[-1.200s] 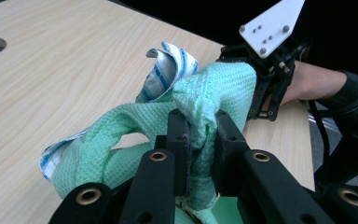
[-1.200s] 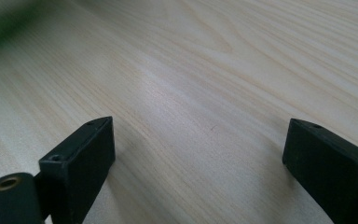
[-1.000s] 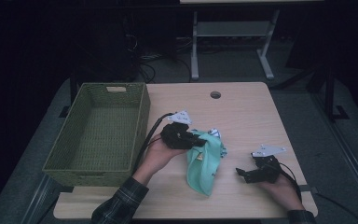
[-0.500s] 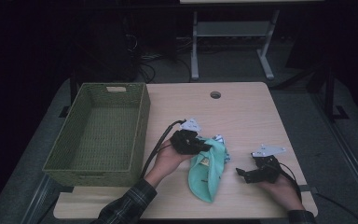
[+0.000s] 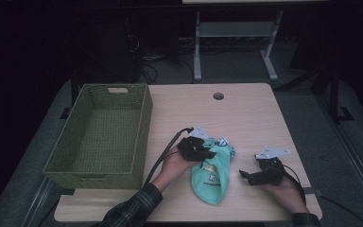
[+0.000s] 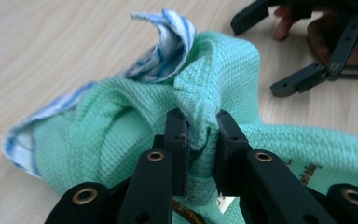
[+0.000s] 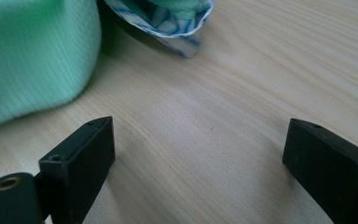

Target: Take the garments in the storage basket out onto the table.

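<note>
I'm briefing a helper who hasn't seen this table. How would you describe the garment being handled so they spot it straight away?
Start at the wooden table with the green woven basket on its left side. Right of the basket, near the front edge between the person's two hands, lies a crumpled mint-green garment, pinched by the left tongs. It is the one soft, bright thing there, with a blue-and-white striped lining and a small printed motif.

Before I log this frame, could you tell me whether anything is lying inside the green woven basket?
No, the green woven basket shows only its bare woven floor in the high view, while the mint-green garment lies on the table beside it.
</note>
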`<act>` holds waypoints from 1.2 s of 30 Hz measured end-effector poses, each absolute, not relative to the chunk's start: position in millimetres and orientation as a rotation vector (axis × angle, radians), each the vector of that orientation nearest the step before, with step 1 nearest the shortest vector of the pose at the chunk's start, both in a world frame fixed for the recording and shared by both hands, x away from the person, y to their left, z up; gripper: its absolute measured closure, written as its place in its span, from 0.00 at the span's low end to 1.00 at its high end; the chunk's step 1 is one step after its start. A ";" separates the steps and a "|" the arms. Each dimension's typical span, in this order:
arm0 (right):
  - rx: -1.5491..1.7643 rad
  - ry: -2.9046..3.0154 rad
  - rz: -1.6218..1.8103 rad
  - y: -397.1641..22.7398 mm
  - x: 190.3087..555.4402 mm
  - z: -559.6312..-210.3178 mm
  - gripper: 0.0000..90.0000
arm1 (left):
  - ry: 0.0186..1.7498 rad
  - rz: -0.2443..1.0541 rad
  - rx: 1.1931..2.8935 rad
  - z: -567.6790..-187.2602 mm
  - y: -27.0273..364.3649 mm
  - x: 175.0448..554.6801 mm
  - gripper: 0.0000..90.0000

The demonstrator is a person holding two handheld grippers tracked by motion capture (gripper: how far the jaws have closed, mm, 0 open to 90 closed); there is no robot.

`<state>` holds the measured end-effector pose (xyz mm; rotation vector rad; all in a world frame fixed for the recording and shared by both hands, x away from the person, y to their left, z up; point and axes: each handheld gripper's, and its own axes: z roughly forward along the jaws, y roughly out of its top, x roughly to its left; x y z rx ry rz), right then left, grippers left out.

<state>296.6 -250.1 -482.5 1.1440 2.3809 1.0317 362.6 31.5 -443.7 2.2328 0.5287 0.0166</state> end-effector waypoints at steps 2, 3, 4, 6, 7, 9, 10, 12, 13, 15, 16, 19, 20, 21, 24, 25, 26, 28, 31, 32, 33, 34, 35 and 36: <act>1.144 2.381 1.032 -250.1 296.6 -482.5 0.10 | 0.527 0.013 2.248 -447.2 29.5 362.5 0.85; 1.144 2.381 1.032 -250.1 296.6 -482.5 0.10 | 0.528 0.017 2.252 -448.7 28.7 362.5 0.85; 1.144 2.381 1.032 -250.1 296.6 -482.6 0.10 | 0.534 0.012 2.256 -451.5 27.5 362.3 0.85; 1.144 2.381 1.032 -250.1 296.6 -482.5 0.10 | 0.530 0.009 2.276 -456.0 26.0 362.4 0.84; 1.144 2.381 1.032 -250.1 296.6 -482.5 0.10 | 0.535 0.006 2.279 -458.3 25.0 362.0 0.84; 1.143 2.381 1.032 -250.1 296.6 -482.6 0.10 | 0.537 0.000 2.292 -462.0 23.1 361.4 0.84; 1.144 2.381 1.032 -250.1 296.6 -482.5 0.10 | 0.534 0.001 2.300 -463.2 22.5 361.2 0.84; 1.144 2.381 1.031 -250.1 296.6 -482.5 0.10 | 0.527 0.005 2.312 -465.4 21.1 360.8 0.83; 1.143 2.381 1.032 -250.1 296.6 -482.6 0.10 | 0.535 0.005 2.301 -466.2 20.1 360.0 0.83; 1.144 2.381 1.032 -250.1 296.6 -482.6 0.10 | 0.527 0.010 2.305 -465.7 19.7 359.4 0.81; 1.144 2.381 1.031 -250.1 296.6 -482.5 0.10 | 0.516 0.010 2.315 -464.2 20.2 359.1 0.79; 1.144 2.381 1.032 -250.1 296.6 -482.6 0.10 | 0.518 0.011 2.305 -460.2 20.9 357.4 0.69; 1.144 2.381 1.032 -250.1 296.6 -482.5 0.10 | 0.516 0.011 2.305 -459.0 21.5 357.2 0.66; 1.144 2.381 1.032 -250.1 296.6 -482.5 0.10 | 0.512 0.012 2.303 -456.1 22.8 356.4 0.63; 1.142 2.381 1.028 -250.2 296.7 -482.6 0.10 | 0.497 0.016 2.311 -450.2 26.0 354.6 0.56; 1.142 2.383 1.031 -250.2 296.6 -482.5 0.10 | 0.501 0.017 2.305 -448.2 27.1 353.4 0.53; 1.144 2.381 1.033 -250.1 296.5 -482.5 0.10 | 0.503 0.021 2.305 -446.0 29.0 352.4 0.51; 1.145 2.381 1.032 -250.0 296.5 -482.5 0.10 | 0.500 0.025 2.303 -441.4 34.4 350.5 0.49; 1.147 2.380 1.032 -250.0 296.5 -482.5 0.10 | 0.510 0.042 2.284 -436.0 42.1 346.1 0.49; 1.147 2.380 1.031 -250.1 296.5 -482.5 0.10 | 0.506 0.048 2.286 -434.3 45.8 344.2 0.49; 1.144 2.381 1.029 -250.2 296.6 -482.5 0.10 | 0.516 0.046 2.275 -434.1 47.1 342.2 0.49; 1.144 2.382 1.028 -250.2 296.5 -482.5 0.10 | 0.515 0.051 2.276 -433.8 48.9 340.4 0.50; 1.147 2.380 1.031 -250.1 296.4 -482.5 0.10 | 0.510 0.066 2.274 -433.2 52.6 335.7 0.54; 1.151 2.382 1.031 -249.9 296.3 -482.4 0.10 | 0.510 0.071 2.274 -432.9 54.3 333.7 0.58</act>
